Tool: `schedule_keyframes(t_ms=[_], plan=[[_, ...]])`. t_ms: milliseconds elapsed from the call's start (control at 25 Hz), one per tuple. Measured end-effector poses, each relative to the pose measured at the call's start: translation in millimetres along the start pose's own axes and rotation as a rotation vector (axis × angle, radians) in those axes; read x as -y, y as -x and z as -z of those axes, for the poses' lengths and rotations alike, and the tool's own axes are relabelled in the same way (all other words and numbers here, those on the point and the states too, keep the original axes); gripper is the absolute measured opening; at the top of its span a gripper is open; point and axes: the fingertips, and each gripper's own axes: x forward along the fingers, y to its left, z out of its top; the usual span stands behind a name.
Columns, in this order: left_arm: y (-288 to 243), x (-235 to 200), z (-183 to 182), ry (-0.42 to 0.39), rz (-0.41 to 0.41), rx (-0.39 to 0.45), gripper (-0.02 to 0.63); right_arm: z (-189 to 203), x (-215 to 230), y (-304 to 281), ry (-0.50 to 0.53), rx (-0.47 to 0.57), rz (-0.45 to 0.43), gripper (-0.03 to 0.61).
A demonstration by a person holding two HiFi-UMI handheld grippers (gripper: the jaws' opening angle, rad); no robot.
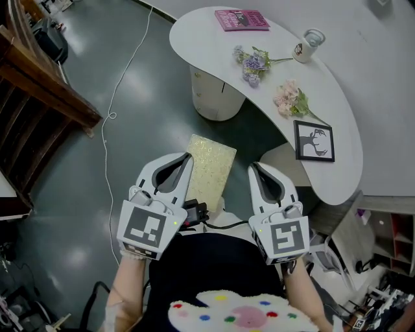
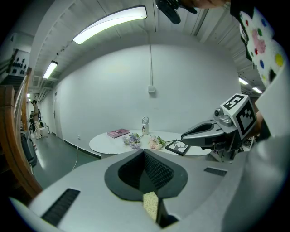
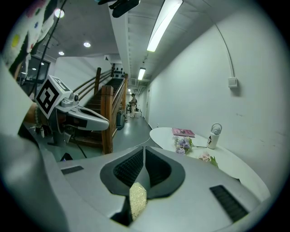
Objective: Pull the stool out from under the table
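Left tongs (image 1: 186, 159) and right tongs (image 1: 253, 168) are both pressed together, nothing in them, hanging low in the frame either side of the stool (image 1: 211, 170). It stands at centre, seemingly clear of the tabletop (image 1: 337, 149) edge. With shut tips only a shove is possible, so it might skid or tip. Its legs are hidden beneath the seat, and whether the tongs touch it is unclear.

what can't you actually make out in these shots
stool legs: head view, hidden under its own seat; both gripper views show only a sliver past the closed jaws
whether the left tool touches the stool: head view, they only overlap
book title: too small in every view
table base: head view, mostly under the tabletop
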Motion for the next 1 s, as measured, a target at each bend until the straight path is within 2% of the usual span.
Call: schedule_keyframes(t_ms=[360,560,720,1000], plan=[[-3.6,0.3,0.1,-0.005,0.001,-0.004,0.016,1.2,-0.6,-1.7,0.008,-0.005,-0.010,0.043],[-3.7,-1.3,-1.1,0.027,-0.005,0.004,0.017,2.1,-0.1,-1.7,0.005,-0.009,-0.007,0.043],[-5.3,-2.0,1.5,0.010,-0.004,-0.002,0.017,3.9,0.8,-2.2,0.004,-0.008,-0.008,0.043],[-7.1,-3.0,0.9,0.047,0.018,-0.001,0.016,4.4,1.5,-3.3,0.006,-0.014,-0.010,0.043]])
